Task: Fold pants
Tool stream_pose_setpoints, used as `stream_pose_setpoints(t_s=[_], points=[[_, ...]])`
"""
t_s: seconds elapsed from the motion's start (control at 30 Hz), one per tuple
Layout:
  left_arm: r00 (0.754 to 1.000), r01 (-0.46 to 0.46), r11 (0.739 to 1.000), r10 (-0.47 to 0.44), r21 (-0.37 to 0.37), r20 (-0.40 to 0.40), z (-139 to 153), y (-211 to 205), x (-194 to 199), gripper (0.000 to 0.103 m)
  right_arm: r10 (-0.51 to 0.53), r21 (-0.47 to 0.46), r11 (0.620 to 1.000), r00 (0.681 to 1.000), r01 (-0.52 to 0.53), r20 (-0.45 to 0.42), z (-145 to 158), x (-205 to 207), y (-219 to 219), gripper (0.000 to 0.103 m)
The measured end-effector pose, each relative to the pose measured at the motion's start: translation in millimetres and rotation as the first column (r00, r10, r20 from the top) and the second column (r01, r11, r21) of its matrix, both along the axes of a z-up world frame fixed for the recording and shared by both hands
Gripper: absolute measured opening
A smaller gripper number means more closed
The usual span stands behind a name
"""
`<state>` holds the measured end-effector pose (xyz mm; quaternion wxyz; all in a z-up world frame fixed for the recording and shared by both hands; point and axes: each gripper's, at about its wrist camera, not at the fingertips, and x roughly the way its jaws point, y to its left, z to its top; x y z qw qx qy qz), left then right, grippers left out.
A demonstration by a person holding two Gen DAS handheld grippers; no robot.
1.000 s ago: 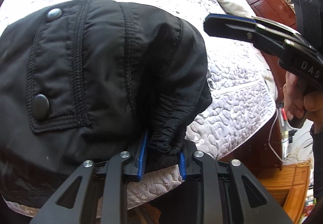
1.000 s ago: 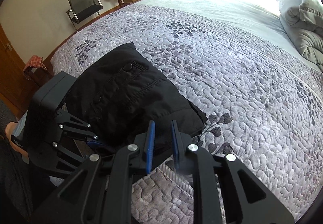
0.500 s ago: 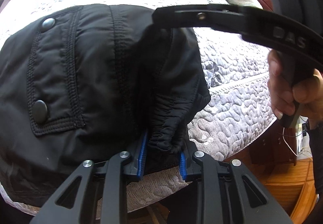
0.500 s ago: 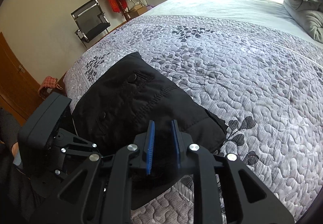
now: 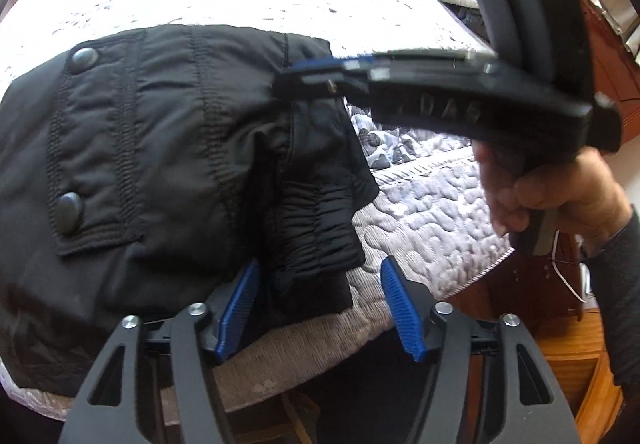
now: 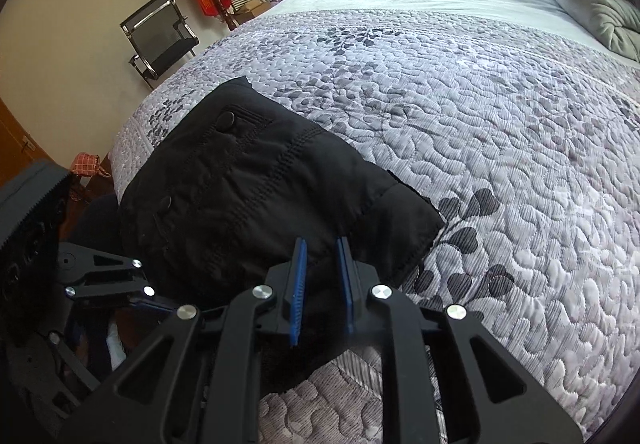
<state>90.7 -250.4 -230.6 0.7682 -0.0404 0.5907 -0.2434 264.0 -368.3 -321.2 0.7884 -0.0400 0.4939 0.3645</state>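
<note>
While freshly opened, left fingers (image 5: 240, 304) spread around ruched black pants cuff (image 5: 316, 228); right fingers (image 6: 298, 284) nearly together.

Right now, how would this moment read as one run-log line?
folded black padded pants on grey quilted bedspread | left gripper fingers just opened, elastic cuff loose between | right gripper nearly shut over pants' near edge

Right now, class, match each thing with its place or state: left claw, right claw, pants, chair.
1 left claw
2 right claw
3 pants
4 chair

A folded on the bedspread
B by the wall
C jaws wide apart
D jaws nearly closed

Pairs: 1-C, 2-D, 3-A, 4-B.

The left claw's jaws have just been opening; the pants' cuff lies between them, unpressed.
</note>
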Motion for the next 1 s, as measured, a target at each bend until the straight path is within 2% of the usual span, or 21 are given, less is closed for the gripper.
stream_pose_setpoints(t_s=[0.1,0.17,0.3,0.43,0.57,0.67,0.77,0.9,0.97,1.0], points=[[0.999,-0.017,1.0,0.017,-0.015,0.035,16.6,19.1,-6.4,0.074,-0.043,0.005,0.999,0.999,0.043,0.003,10.1,-10.4,-6.3,0.018],[0.997,-0.047,0.999,0.046,0.014,0.068,26.4,36.1,-9.1,0.079,-0.068,0.036,0.997,0.998,0.067,0.017,23.2,-20.6,-10.2,0.018],[0.986,-0.135,0.988,0.127,0.079,0.106,36.7,69.5,-9.5,0.08,-0.076,0.073,0.995,0.996,0.072,0.042,41.6,-45.6,-1.3,0.02],[0.968,-0.199,0.97,0.172,0.143,0.184,49.6,91.3,-14.1,0.084,-0.059,0.112,0.992,0.998,0.056,0.022,39.5,-64.1,21.6,0.023],[0.956,-0.238,0.952,0.193,0.195,0.223,55.5,108.9,-15.1,0.084,-0.036,0.044,0.998,0.999,0.036,-0.008,22.3,-81.7,39.2,0.023],[0.946,-0.238,0.942,0.17,0.235,0.277,59.5,132.4,-11.7,0.086,-0.083,-0.042,0.996,0.995,0.081,-0.064,1.8,-86.8,35.6,0.022],[0.943,-0.234,0.938,0.155,0.255,0.294,53.0,150.7,-10.2,0.087,-0.118,-0.08,0.99,0.991,0.112,-0.068,-8.4,-92.2,26.0,0.017],[0.932,-0.254,0.942,0.178,0.22,0.315,48.5,171.9,-7.6,0.087,-0.155,-0.117,0.983,0.982,0.143,-0.104,-18.5,-95.6,17.8,0.015],[0.935,-0.252,0.95,0.19,0.183,0.3,45.9,180.8,-7.2,0.087,-0.17,-0.103,0.982,0.978,0.157,-0.124,-6.8,-93.7,14.0,0.015],[0.933,-0.258,0.952,0.201,0.165,0.3,46.1,188.2,-6.2,0.087,-0.181,-0.087,0.981,0.977,0.172,-0.113,3.2,-91.4,11.5,0.021]])
